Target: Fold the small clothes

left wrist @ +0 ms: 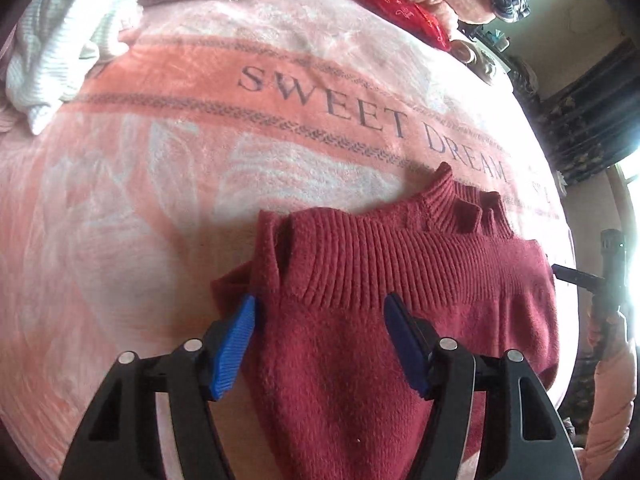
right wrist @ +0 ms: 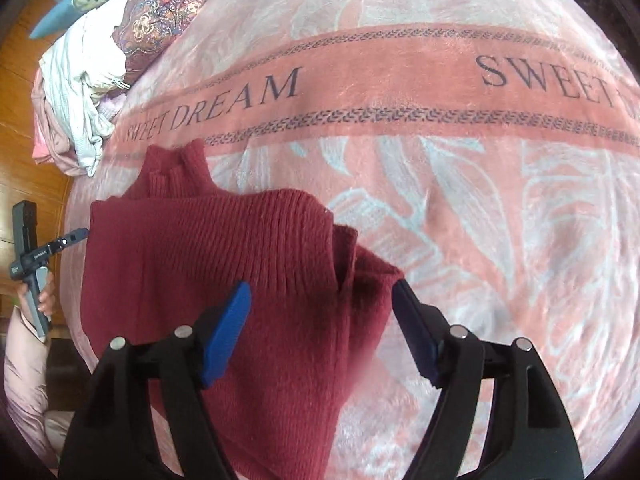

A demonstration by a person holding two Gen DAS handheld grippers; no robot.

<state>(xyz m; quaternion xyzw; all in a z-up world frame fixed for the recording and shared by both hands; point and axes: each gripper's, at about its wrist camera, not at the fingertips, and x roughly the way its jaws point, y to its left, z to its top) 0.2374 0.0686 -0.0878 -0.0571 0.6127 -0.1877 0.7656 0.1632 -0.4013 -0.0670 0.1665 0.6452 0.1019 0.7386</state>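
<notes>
A dark red sweater point(left wrist: 400, 312) lies folded on a pink blanket point(left wrist: 160, 200) – collar away from the cameras. The left gripper point(left wrist: 320, 344) and right gripper point(right wrist: 320, 332) hover above it, blue fingers point(left wrist: 234, 352) spread wide, holding nothing – clothes pile point(right wrist: 80, 92) at the blanket's edge

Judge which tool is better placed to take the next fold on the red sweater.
Probably the right tool: open, it straddles the loose folded edge of the red sweater. The left tool, also open, sits over the flat middle below the ribbed band.
</notes>
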